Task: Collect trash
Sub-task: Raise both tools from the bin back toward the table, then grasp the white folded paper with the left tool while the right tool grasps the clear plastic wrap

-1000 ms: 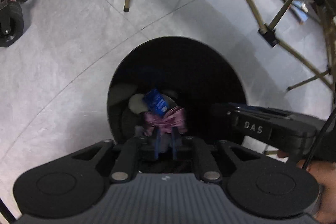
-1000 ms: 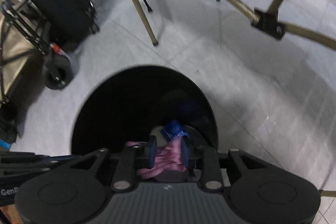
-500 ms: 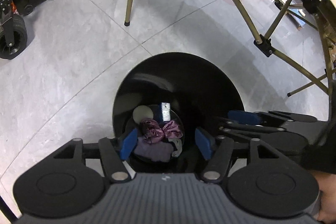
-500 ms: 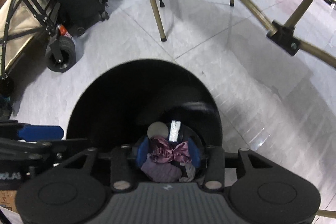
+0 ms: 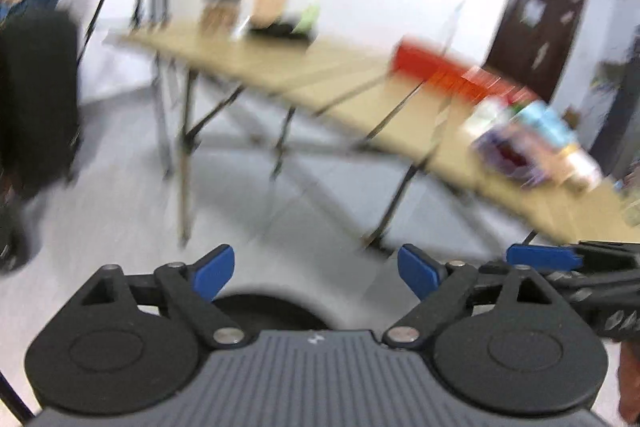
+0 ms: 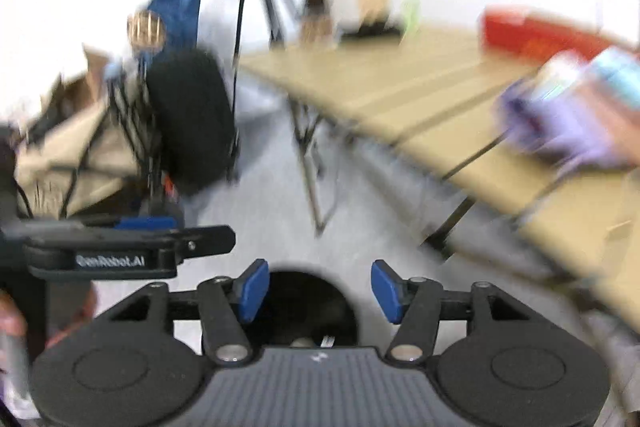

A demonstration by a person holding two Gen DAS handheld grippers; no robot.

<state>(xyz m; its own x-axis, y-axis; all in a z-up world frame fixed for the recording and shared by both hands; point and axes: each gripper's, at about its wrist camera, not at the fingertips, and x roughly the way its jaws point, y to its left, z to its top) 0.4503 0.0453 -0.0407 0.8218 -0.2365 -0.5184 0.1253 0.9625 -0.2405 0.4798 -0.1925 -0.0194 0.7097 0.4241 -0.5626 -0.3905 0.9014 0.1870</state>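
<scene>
- White-walled room with grey floor, everything blurred.
- Folding table: a pile of colourful wrappers lies near its right end, apparently trash left to collect; red box beside it.
- Black bin on the floor below both grippers; contents barely visible.
- Left gripper and right gripper: jaws opening, nothing between them.

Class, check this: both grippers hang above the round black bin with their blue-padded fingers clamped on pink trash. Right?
Not quite. In both wrist views, the left gripper and right gripper are opening, with nothing between them, above the round black bin.
</scene>
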